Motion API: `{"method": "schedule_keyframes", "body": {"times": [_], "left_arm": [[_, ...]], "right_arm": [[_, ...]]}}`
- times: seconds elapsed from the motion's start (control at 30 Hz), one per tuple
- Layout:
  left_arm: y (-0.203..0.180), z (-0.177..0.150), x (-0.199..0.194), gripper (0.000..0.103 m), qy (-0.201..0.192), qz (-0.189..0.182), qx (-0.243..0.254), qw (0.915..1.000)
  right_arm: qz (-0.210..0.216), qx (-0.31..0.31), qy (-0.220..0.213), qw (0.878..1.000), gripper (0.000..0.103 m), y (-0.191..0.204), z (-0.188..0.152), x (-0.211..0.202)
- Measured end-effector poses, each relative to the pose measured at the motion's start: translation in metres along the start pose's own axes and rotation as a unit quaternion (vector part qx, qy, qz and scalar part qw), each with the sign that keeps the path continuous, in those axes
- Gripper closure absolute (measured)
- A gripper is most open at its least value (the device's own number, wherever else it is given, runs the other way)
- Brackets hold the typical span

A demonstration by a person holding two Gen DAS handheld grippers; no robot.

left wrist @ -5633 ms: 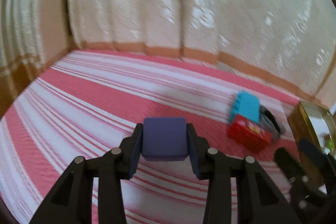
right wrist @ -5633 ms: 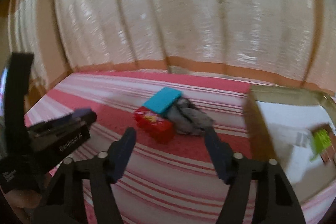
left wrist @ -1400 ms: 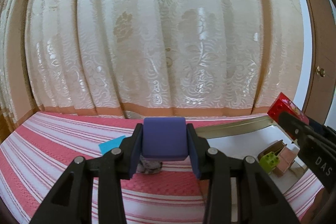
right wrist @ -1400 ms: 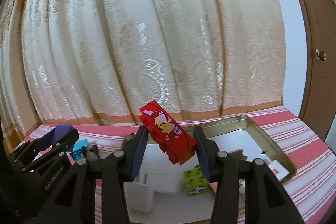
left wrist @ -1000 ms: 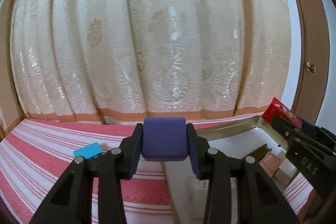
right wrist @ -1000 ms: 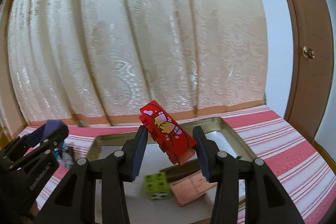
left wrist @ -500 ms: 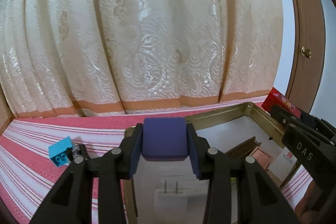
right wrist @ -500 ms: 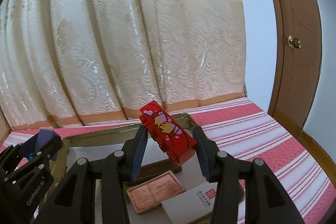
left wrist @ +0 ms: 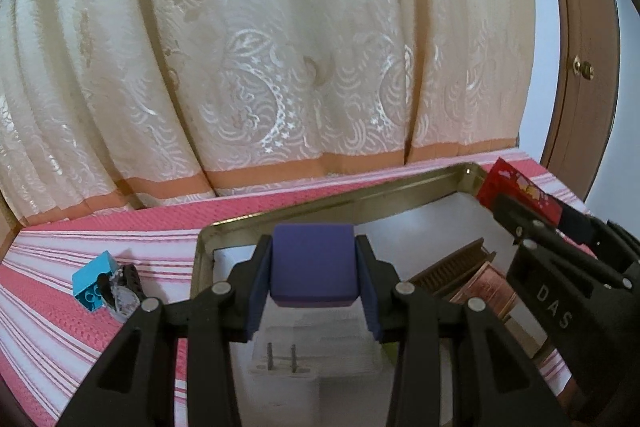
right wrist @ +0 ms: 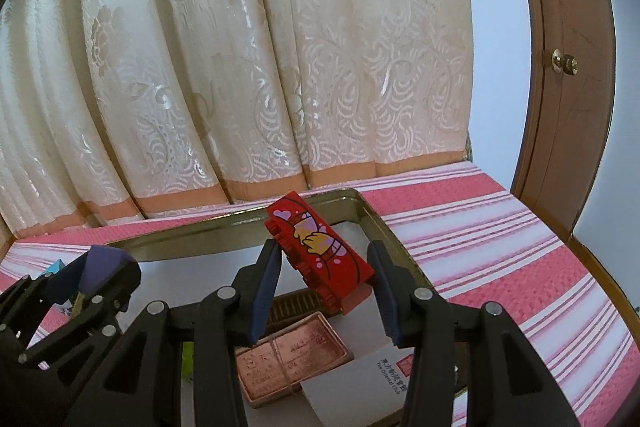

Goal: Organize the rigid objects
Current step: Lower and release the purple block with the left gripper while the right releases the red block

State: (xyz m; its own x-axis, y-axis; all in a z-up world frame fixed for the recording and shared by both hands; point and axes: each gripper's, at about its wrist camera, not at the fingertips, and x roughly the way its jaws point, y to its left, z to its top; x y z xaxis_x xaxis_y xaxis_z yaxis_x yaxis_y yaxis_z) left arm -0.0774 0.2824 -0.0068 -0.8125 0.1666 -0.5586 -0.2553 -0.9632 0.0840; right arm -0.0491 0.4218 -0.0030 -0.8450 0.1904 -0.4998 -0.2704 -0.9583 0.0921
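Observation:
My left gripper [left wrist: 313, 295] is shut on a purple block [left wrist: 312, 263] and hangs over the near left part of a gold metal tray [left wrist: 328, 205]. My right gripper [right wrist: 324, 287] is shut on a long red brick [right wrist: 320, 247] with hearts printed on it, held tilted above the tray [right wrist: 372, 215]. In the left wrist view the right gripper [left wrist: 516, 211] shows at the right edge with the red brick [left wrist: 520, 191]. The left gripper's purple block [right wrist: 102, 261] appears at the left of the right wrist view.
Inside the tray lie a white plug adapter [left wrist: 296, 355], a copper-coloured plate [right wrist: 288, 359], a dark comb-like piece [left wrist: 452, 267] and a white card [right wrist: 372, 375]. A cyan brick [left wrist: 94, 283] and a dark clip [left wrist: 124, 291] rest on the pink striped cloth [right wrist: 500, 247]. Curtains hang behind; a wooden door [right wrist: 560, 67] stands at right.
Both grippers have drifted right and lower over the tray with their bricks still held. The tray's contents now sit closer beneath them, and the cyan brick has slid toward the left edge.

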Motion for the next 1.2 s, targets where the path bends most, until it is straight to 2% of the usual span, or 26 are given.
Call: {"method": "schedule_keyframes", "body": {"times": [0.33, 0.67, 0.8, 0.83, 0.87, 0.9, 0.93, 0.97, 1.03, 1.13, 1.2], "left_arm": [[0.000, -0.006, 0.014, 0.064, 0.027, 0.002, -0.002, 0.9996], [-0.005, -0.007, 0.018, 0.064, 0.039, 0.021, 0.014, 0.9989], [-0.004, -0.007, 0.024, 0.063, 0.064, 0.016, 0.014, 0.9977], [-0.004, -0.006, 0.024, 0.058, 0.070, 0.011, 0.014, 0.9974], [-0.003, -0.006, 0.024, 0.041, 0.072, 0.003, 0.011, 0.9973], [-0.003, -0.005, 0.021, 0.031, 0.068, -0.002, 0.007, 0.9977], [-0.002, -0.004, 0.016, 0.012, 0.057, -0.003, 0.003, 0.9984], [-0.001, -0.003, 0.010, 0.000, 0.041, -0.004, -0.003, 0.9992], [-0.001, -0.002, 0.000, 0.000, 0.013, -0.002, -0.007, 0.9999], [-0.003, 0.000, -0.006, 0.001, -0.001, 0.004, 0.001, 1.0000], [0.005, 0.001, -0.011, 0.000, -0.015, 0.014, -0.017, 0.9996]], "right_arm": [[0.005, -0.013, 0.017, 1.000, 0.055, 0.008, -0.003, 0.010], [0.013, -0.019, 0.028, 0.999, 0.055, 0.011, -0.005, 0.014], [0.031, -0.010, 0.042, 0.999, 0.054, 0.010, -0.006, 0.018], [0.040, -0.002, 0.047, 0.998, 0.054, 0.009, -0.007, 0.020], [0.048, 0.006, 0.050, 0.998, 0.052, 0.008, -0.007, 0.020], [0.054, 0.012, 0.051, 0.997, 0.040, 0.007, -0.007, 0.020], [0.057, 0.016, 0.048, 0.997, 0.033, 0.006, -0.006, 0.018], [0.055, 0.021, 0.037, 0.998, 0.020, 0.004, -0.004, 0.014], [0.040, 0.031, -0.004, 0.999, 0.015, 0.000, -0.001, 0.001], [0.024, 0.044, -0.048, 0.998, 0.015, -0.007, 0.002, -0.015], [0.000, 0.058, -0.072, 0.996, 0.014, -0.013, 0.003, -0.022]]}}
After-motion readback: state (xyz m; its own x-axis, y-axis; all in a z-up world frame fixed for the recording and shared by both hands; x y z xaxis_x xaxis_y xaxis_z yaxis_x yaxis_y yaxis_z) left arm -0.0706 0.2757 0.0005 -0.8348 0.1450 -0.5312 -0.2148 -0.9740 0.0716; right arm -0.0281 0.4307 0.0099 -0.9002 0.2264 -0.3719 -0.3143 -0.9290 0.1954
